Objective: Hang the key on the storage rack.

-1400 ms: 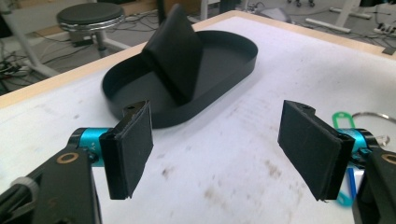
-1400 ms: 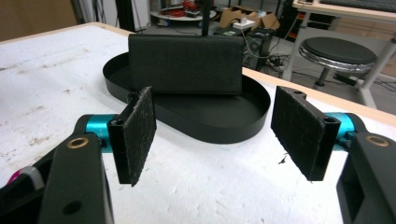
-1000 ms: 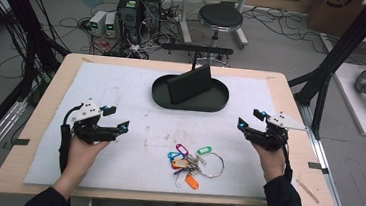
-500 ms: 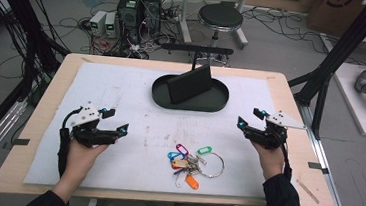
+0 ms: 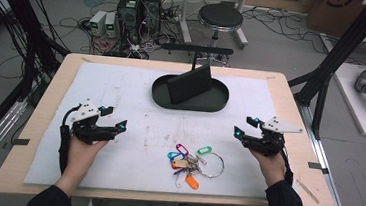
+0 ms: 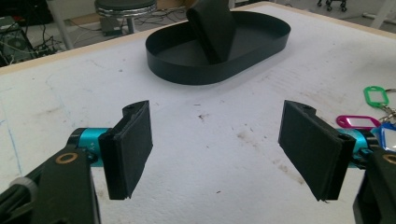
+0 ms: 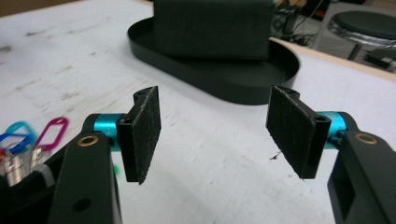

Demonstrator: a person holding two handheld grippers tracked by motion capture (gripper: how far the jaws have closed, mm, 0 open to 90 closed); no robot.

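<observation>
keys (image 5: 191,163) near table front, between both grippers | tray (image 5: 189,101) behind keys | block (image 5: 188,85) standing in tray

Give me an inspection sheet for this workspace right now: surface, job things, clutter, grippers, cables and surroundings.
Surface: white mat, stained, on a wooden table.
Job's things: bunch of keys with coloured tags, lying flat between the hands; black oval tray behind, a dark upright block in it.
Clutter: nothing seen.
Grippers: left gripper open, empty; right gripper open, empty, jaws just closing slightly.
Cables: black cable along the left wrist.
Surroundings: stool, electronics boxes, floor wiring.
</observation>
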